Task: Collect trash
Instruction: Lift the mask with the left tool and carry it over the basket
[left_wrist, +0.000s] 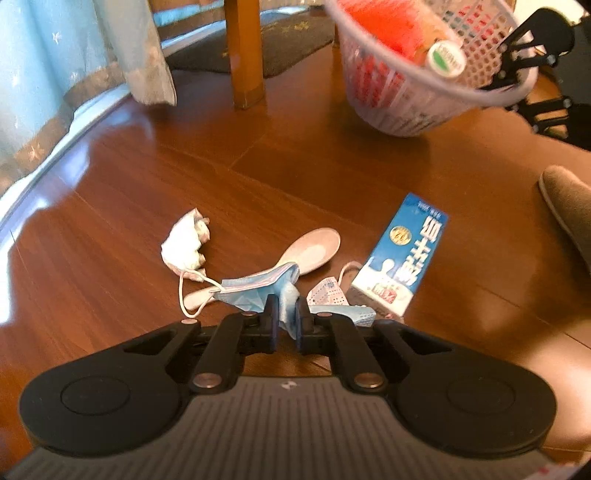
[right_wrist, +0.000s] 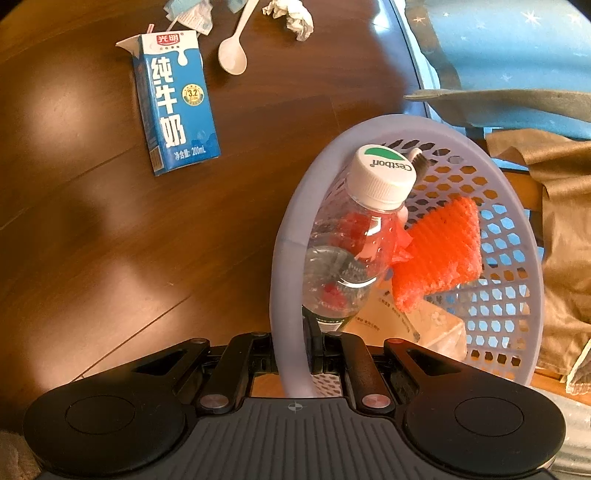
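Note:
My left gripper (left_wrist: 287, 314) is shut on a blue face mask (left_wrist: 255, 291) just above the wooden floor. A white plastic spoon (left_wrist: 314, 251), a crumpled tissue (left_wrist: 186, 243), a patterned wrapper (left_wrist: 328, 295) and a blue milk carton (left_wrist: 406, 254) lie around it. My right gripper (right_wrist: 295, 350) is shut on the rim of a lavender mesh basket (right_wrist: 509, 258), which holds a clear bottle (right_wrist: 354, 236) with a white cap, an orange foam net (right_wrist: 439, 251) and paper. In the right wrist view the milk carton (right_wrist: 173, 103), spoon (right_wrist: 234, 48) and tissue (right_wrist: 291, 14) lie beyond the basket.
A wooden furniture leg (left_wrist: 245, 51) and a dark mat (left_wrist: 280, 40) stand at the back, a light blue curtain (left_wrist: 55, 74) at the left. A grey slipper (left_wrist: 569, 206) is at the right edge. Tan cloth (right_wrist: 565, 229) hangs to the right of the basket.

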